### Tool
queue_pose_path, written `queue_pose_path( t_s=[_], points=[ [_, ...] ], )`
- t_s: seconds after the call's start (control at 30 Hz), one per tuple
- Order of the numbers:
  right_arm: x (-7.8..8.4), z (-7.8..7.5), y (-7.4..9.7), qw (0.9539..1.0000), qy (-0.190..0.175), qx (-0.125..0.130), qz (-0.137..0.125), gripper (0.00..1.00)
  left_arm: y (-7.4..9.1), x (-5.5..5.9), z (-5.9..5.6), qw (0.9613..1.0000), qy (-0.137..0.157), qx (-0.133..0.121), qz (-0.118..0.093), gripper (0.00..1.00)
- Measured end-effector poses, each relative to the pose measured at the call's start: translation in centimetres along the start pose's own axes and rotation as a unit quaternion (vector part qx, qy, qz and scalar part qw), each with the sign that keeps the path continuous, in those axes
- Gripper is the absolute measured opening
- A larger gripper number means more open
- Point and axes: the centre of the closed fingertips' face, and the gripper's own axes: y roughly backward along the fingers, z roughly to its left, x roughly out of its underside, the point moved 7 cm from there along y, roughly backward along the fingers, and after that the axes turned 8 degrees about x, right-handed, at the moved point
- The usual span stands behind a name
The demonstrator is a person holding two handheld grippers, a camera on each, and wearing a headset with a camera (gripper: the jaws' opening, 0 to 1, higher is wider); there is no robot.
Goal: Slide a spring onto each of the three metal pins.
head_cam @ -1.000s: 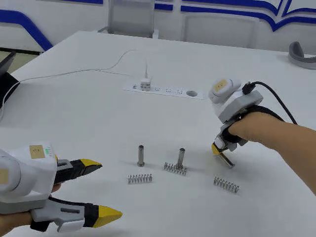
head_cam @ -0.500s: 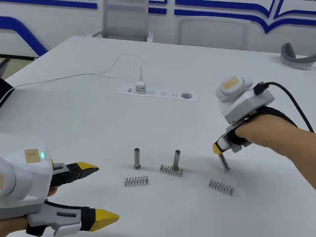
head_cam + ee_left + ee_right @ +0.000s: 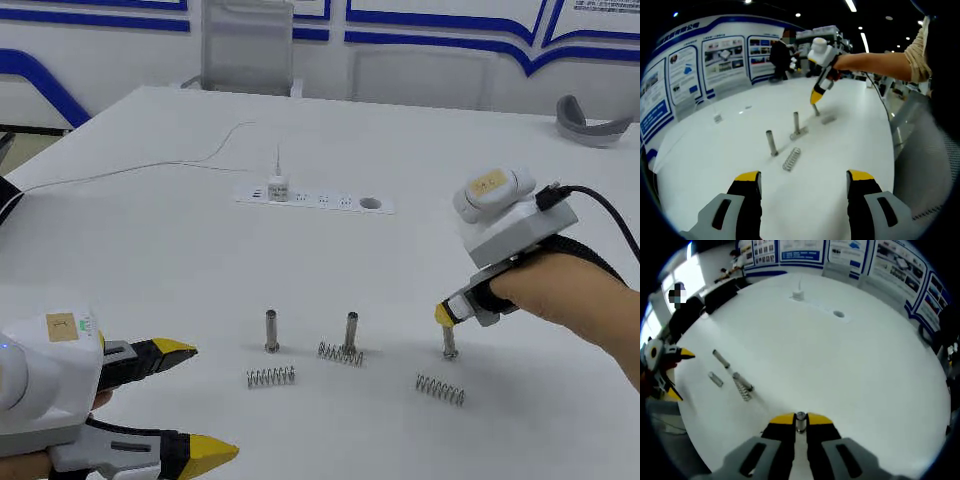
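The desk [image 3: 150, 260] is bare from the left gripper [image 3: 215, 400] up to the springs [image 3: 271, 376]. The left pin [image 3: 271, 330] and middle pin [image 3: 351, 332] stand free, with a gap between. The right gripper [image 3: 445, 316] covers the third pin [image 3: 449, 345] from above. The power strip [image 3: 315, 199] lies well behind.

left claw [image 3: 804, 176] with jaws apart, upright pin [image 3: 771, 143] and loose spring [image 3: 791, 158] ahead on white table [image 3: 715, 165]

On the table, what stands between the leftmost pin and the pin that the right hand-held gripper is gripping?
The middle pin stands upright there, with a spring lying at its base, as the head view shows.
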Motion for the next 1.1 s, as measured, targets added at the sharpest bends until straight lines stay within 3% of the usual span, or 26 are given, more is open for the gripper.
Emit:
queue_pose_path(
  t_s=[0.4, 0.77, 1.1],
  points=[
    [1.2, 0.0, 0.6, 0.999, -0.029, -0.017, -0.028, 0.09, -0.2, -0.1, -0.2, 1.0, -0.002, 0.002, 0.0, 0.7],
    [2.2, 0.1, 0.9, 0.9978, -0.013, -0.02, -0.062, 0.09, -0.6, -0.2, -0.3, 1.0, -0.002, 0.005, -0.001, 0.7],
    [2.4, 0.1, 0.8, 0.9971, -0.01, -0.024, -0.072, 0.09, -1.0, -0.4, -0.8, 0.9999, -0.005, 0.012, 0.0, 0.7]
  ],
)
